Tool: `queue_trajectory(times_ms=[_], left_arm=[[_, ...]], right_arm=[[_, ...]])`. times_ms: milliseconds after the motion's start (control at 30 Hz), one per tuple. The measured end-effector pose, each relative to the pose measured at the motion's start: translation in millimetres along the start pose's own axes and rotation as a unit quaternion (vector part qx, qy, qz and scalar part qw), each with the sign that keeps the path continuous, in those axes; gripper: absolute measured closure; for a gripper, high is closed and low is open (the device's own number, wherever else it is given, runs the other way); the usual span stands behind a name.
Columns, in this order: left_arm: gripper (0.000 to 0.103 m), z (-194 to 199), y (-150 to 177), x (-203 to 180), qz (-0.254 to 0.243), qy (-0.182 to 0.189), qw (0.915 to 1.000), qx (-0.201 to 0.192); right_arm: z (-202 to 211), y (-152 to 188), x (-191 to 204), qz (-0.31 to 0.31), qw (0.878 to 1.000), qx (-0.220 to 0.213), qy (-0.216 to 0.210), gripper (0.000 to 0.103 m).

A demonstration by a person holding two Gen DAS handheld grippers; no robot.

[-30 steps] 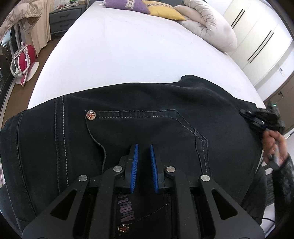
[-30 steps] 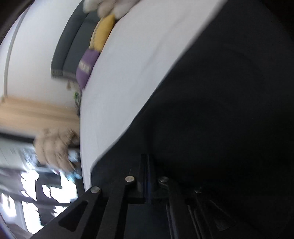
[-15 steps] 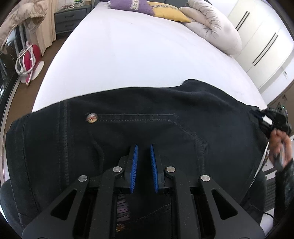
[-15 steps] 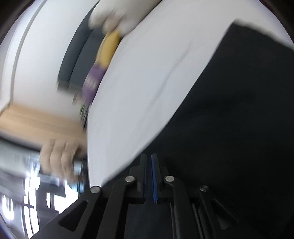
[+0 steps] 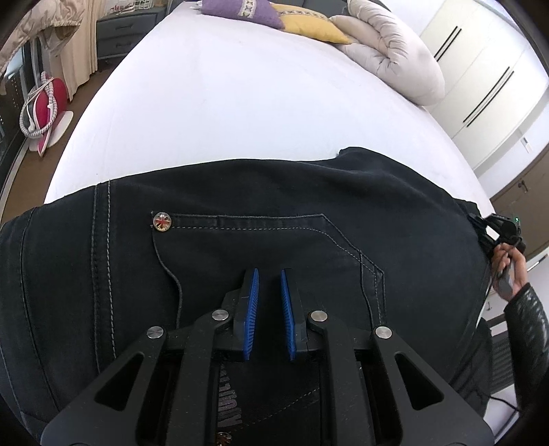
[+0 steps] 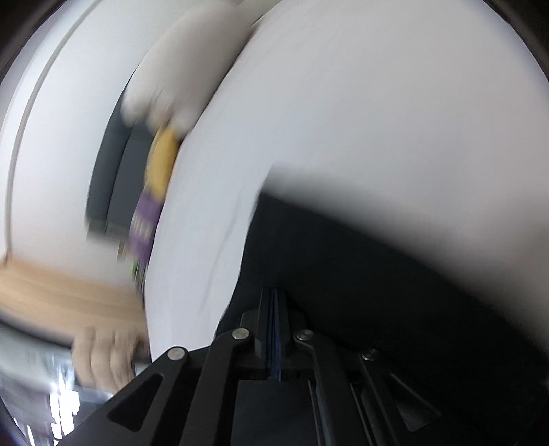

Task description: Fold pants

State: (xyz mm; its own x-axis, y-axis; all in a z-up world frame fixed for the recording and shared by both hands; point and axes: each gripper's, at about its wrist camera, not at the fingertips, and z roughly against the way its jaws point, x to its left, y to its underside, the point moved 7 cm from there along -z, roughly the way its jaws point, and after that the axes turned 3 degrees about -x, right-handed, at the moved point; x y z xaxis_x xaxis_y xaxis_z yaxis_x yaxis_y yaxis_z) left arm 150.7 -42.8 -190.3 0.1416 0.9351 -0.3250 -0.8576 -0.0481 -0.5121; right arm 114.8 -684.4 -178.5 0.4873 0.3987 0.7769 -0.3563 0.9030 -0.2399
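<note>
The left gripper (image 5: pixel 269 274) sits at 6 o'clock in its own view, its blue pads (image 5: pixel 250 315) parted with only a narrow gap and nothing caught between them, hovering just over the black pants (image 5: pixel 240 236). The pants spread across the whole near band of the white bed (image 5: pixel 240 103), back pocket up, pale stitching outlining it and a round metal rivet (image 5: pixel 161 221) with a flag pattern at its 10 o'clock corner; printed lettering shows low between the gripper arms. At 3 o'clock the right gripper (image 5: pixel 494 228), in the person's hand (image 5: pixel 507 264), meets the pants' edge. In the blurred right wrist view its pads (image 6: pixel 276 308) are pressed together on the dark cloth (image 6: pixel 377 274), gripping the pants. Beyond the pants the sheet runs bare toward 12 o'clock, where a purple pillow (image 5: pixel 240 10), a yellow pillow (image 5: pixel 308 24) and a rolled pale duvet (image 5: pixel 394 51) lie. White wardrobe doors (image 5: pixel 480 79) stand at 2 o'clock; a red bag (image 5: pixel 48 103) and grey drawers (image 5: pixel 123 37) at 10 to 11 o'clock.
</note>
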Motion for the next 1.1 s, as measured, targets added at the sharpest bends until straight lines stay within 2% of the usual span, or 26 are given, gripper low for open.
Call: queue_trajectory(times_ms=[33, 67, 133, 233, 300, 367, 400, 433, 500, 567, 600, 633, 667, 700, 733, 833, 967, 1033, 1100], left_arm=[[0.090, 2.1, -0.3, 0.5, 0.001, -0.005, 1.0000, 0.002], [0.090, 5.5, -1.3, 0.0, 0.000, -0.017, 0.9999, 0.003], [0.090, 12.1, -4.8, -6.5, -0.010, -0.034, 0.9994, 0.000], [0.089, 13.9, -10.4, -35.6, -0.036, -0.010, 0.9993, -0.005], [0.089, 6.5, -8.3, -53.9, -0.059, 0.000, 0.9982, 0.004], [0.089, -6.0, -0.3, -58.7, -0.069, 0.002, 0.9974, 0.021], [0.090, -8.3, 3.0, -56.1, -0.069, 0.002, 0.9974, 0.022], [0.090, -6.4, 6.1, -50.8, -0.064, 0.010, 0.9978, 0.015], [0.090, 0.2, 9.2, -40.5, -0.053, 0.011, 0.9985, 0.010], [0.090, 9.8, 12.4, -24.4, -0.039, 0.001, 0.9992, 0.000], [0.090, 13.9, 14.4, -17.5, -0.028, 0.004, 0.9996, -0.004], [0.090, 18.8, 16.5, -10.6, -0.018, 0.003, 0.9998, -0.008], [0.090, 23.0, 18.3, -6.2, -0.012, 0.000, 0.9998, -0.012], [0.090, 28.2, 18.6, -0.7, -0.008, -0.004, 0.9998, -0.016], [0.090, 35.8, 19.2, 2.5, -0.004, -0.010, 0.9997, -0.022], [0.089, 51.7, 13.6, 2.1, 0.004, -0.016, 0.9992, -0.036], [0.089, 54.5, 2.8, -24.6, -0.009, 0.013, 0.9991, -0.039], [0.089, 49.6, -2.1, -43.5, -0.014, 0.033, 0.9989, -0.031], [0.089, 41.2, -4.2, -61.9, -0.030, 0.050, 0.9981, -0.020]], right_arm=[[16.6, -12.8, -6.0, -0.009, 1.000, -0.023, 0.017, 0.102], [34.3, -16.7, -12.9, -0.004, 0.999, -0.037, 0.025, 0.096], [59.9, -10.8, 3.2, 0.036, 0.998, -0.042, 0.013, 0.091], [64.8, 41.1, 35.4, 0.077, 0.995, 0.024, -0.053, 0.086], [53.3, 97.9, 59.1, 0.098, 0.987, 0.081, -0.094, 0.078], [41.6, 149.5, 58.2, 0.105, 0.979, 0.138, -0.111, 0.078], [33.3, 169.4, 56.1, 0.107, 0.977, 0.152, -0.109, 0.079], [31.0, 173.6, 47.6, 0.108, 0.978, 0.150, -0.100, 0.092], [28.5, 166.5, 42.3, 0.091, 0.982, 0.139, -0.095, 0.102], [44.3, 137.5, 24.5, 0.067, 0.989, 0.104, -0.075, 0.101], [53.4, 125.6, 21.4, 0.070, 0.992, 0.082, -0.058, 0.090], [62.2, 111.6, 20.1, 0.068, 0.996, 0.054, -0.034, 0.069], [82.4, 96.3, 10.2, 0.054, 0.998, 0.025, -0.027, 0.060], [102.2, 83.1, 2.9, 0.034, 0.999, -0.001, -0.038, 0.047], [125.2, 70.2, -5.2, 0.020, 0.998, -0.030, -0.042, 0.041], [175.1, 46.9, -31.4, 0.002, 0.996, -0.082, -0.043, 0.041], [185.4, 46.5, -55.7, -0.034, 0.996, -0.069, -0.054, 0.041], [168.7, 47.8, -58.1, -0.050, 0.996, -0.055, -0.056, 0.041], [140.1, 58.8, -36.3, -0.060, 0.996, -0.037, -0.059, 0.041]])
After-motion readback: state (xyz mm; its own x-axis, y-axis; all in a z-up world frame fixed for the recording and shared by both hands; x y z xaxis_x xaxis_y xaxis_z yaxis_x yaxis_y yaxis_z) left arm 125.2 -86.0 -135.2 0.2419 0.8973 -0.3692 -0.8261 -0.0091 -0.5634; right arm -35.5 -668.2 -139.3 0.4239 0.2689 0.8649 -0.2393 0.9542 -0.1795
